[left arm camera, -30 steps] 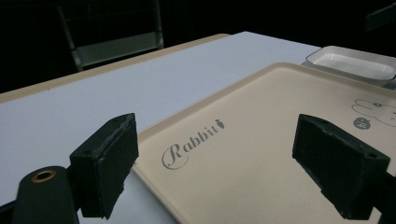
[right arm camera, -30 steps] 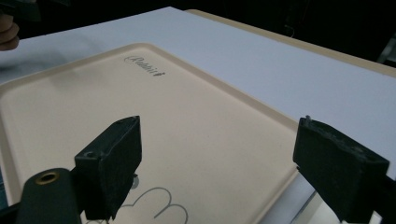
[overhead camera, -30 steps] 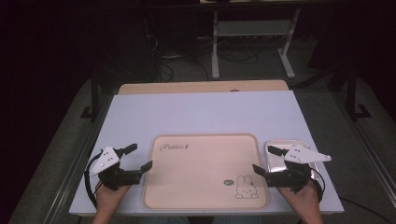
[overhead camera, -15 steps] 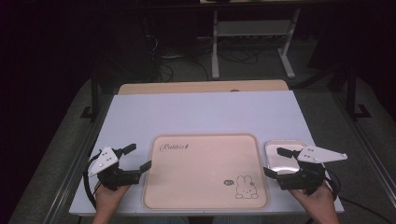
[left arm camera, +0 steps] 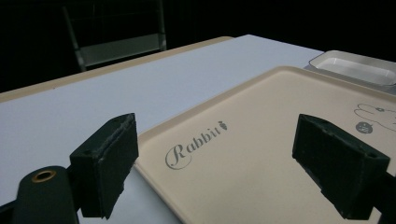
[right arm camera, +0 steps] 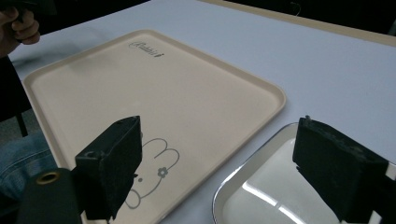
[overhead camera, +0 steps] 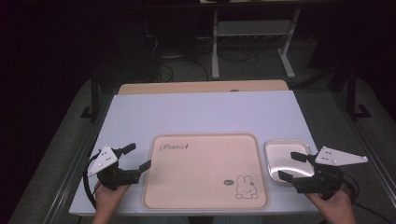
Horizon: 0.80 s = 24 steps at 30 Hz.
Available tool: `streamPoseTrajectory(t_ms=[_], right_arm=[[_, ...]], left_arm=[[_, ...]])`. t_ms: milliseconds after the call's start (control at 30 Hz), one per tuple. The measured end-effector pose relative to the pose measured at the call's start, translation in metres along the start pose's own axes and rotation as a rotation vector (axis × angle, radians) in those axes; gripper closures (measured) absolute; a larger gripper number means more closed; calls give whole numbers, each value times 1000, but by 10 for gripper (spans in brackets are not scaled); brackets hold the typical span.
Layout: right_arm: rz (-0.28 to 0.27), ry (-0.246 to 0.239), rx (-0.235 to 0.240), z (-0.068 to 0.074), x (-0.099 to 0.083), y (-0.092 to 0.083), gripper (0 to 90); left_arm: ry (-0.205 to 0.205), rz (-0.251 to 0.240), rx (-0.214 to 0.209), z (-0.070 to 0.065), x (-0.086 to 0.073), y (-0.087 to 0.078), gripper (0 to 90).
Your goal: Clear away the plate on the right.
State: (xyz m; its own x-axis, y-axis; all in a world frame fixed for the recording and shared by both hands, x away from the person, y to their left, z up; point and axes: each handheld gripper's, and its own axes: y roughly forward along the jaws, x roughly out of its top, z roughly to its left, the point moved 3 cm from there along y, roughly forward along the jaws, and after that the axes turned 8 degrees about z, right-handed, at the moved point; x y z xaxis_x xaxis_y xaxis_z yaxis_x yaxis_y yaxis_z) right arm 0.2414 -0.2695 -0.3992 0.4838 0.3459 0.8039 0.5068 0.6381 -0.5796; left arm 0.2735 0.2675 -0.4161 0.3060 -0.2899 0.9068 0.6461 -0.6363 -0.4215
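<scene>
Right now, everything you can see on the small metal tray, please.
The small metal tray is shiny and silver-looking, a rounded rectangle with a raised rim, and it holds nothing. It lies flat on the white table, right of the beige rabbit tray, apart from it. The right tongs hover open over its near part, not visibly touching it.

Lab or recording room, dim beyond the lit work area. White desk (overhead camera: 201, 112) on a dark metal frame over grey carpet (overhead camera: 65, 154); loose cables (overhead camera: 187, 56) trail on the floor behind it. A pale metal equipment stand (overhead camera: 252, 32) sits against the black background.
</scene>
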Motion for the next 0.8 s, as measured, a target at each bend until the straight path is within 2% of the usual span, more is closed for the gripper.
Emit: streamPoseTrajectory(t_ms=[100, 233, 367, 633, 733, 800], right_arm=[[7, 12, 9, -4, -4, -6, 164], [15, 23, -1, -11, -10, -14, 164], [21, 53, -2, -21, -17, -21, 161], [32, 140, -2, -46, -29, -39, 189], [73, 195, 33, -57, -33, -43, 219], [90, 215, 33, -63, -35, -45, 226]], left_arm=[[4, 3, -3, -2, 0, 1, 139], [4, 3, -4, -2, 1, 2, 138], [-2, 2, -2, -1, 0, 1, 139], [3, 5, -3, -2, 0, 2, 139], [0, 5, -3, -2, 0, 2, 138], [0, 5, -3, -1, 0, 3, 138]])
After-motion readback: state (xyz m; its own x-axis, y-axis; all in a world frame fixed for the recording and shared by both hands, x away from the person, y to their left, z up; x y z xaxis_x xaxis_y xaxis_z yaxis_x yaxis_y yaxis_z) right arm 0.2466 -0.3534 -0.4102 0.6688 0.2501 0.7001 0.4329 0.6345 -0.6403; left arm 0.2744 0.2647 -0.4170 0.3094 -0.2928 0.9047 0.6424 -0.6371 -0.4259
